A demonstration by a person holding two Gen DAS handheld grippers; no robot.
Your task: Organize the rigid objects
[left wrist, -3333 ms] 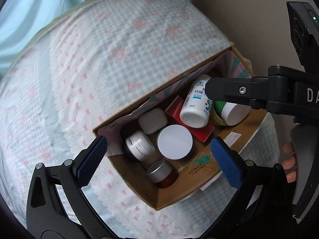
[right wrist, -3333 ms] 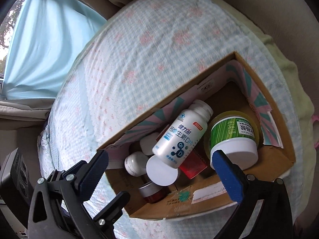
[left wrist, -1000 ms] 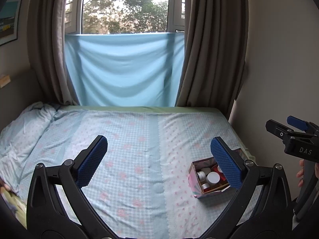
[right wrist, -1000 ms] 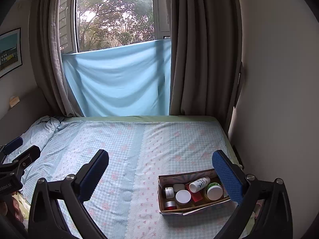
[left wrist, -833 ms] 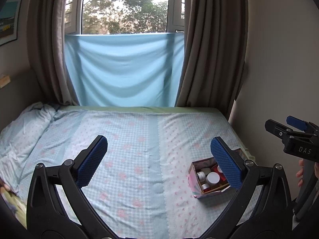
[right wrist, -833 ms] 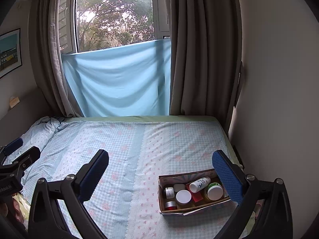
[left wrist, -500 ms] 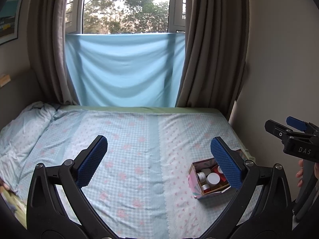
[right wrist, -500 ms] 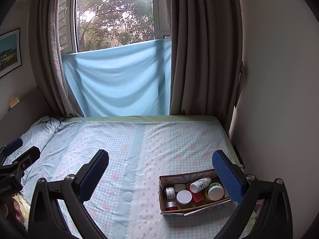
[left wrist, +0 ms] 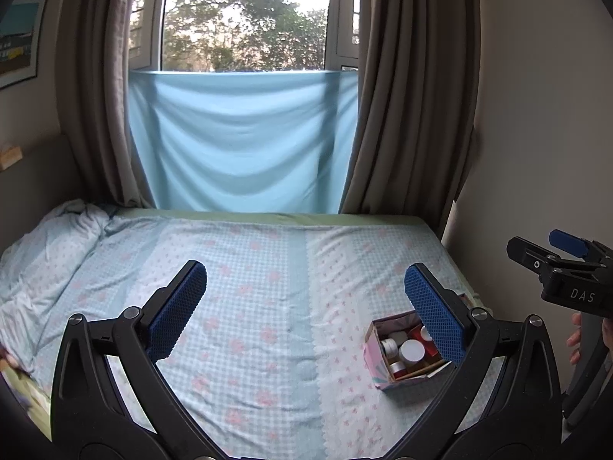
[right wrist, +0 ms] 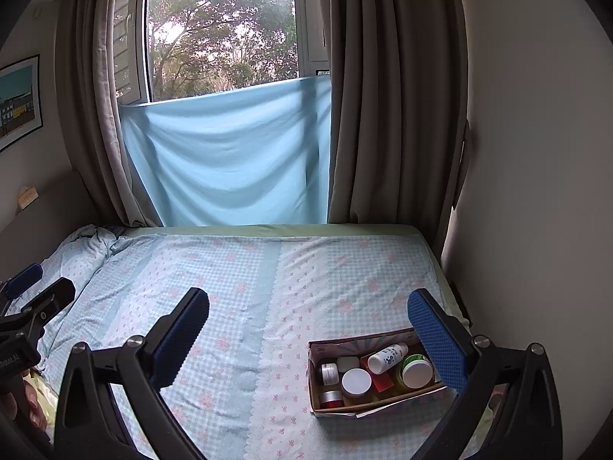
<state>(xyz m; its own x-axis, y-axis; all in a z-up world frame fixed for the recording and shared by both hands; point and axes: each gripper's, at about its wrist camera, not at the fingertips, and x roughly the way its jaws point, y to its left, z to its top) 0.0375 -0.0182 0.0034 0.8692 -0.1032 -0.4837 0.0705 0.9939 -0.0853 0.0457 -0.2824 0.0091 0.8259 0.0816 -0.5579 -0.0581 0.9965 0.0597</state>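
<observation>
A cardboard box (right wrist: pixel 387 408) with a patterned inner wall sits on the bed near its right front corner. It holds several jars and bottles: a white bottle (right wrist: pixel 387 353) lying on top, a green-labelled jar (right wrist: pixel 417 371), a white-lidded jar (right wrist: pixel 356 380) and a small red jar (right wrist: pixel 331 398). The box also shows in the left wrist view (left wrist: pixel 377 364). My left gripper (left wrist: pixel 304 308) is open and empty, held high and back from the bed. My right gripper (right wrist: pixel 308 335) is open and empty, also back from the box.
The bed (right wrist: pixel 249 306) has a blue checked sheet with pink flowers and a rumpled quilt (right wrist: pixel 82 257) at the left. A wall (right wrist: pixel 536 191) runs along the right side. Curtains (right wrist: pixel 390 96) and a blue cloth (right wrist: pixel 230 157) hang at the window behind.
Since 3.3 s ago both grippers have pulled far back from close above the box to a wide view of the bed. Over the last second nothing has visibly moved.
</observation>
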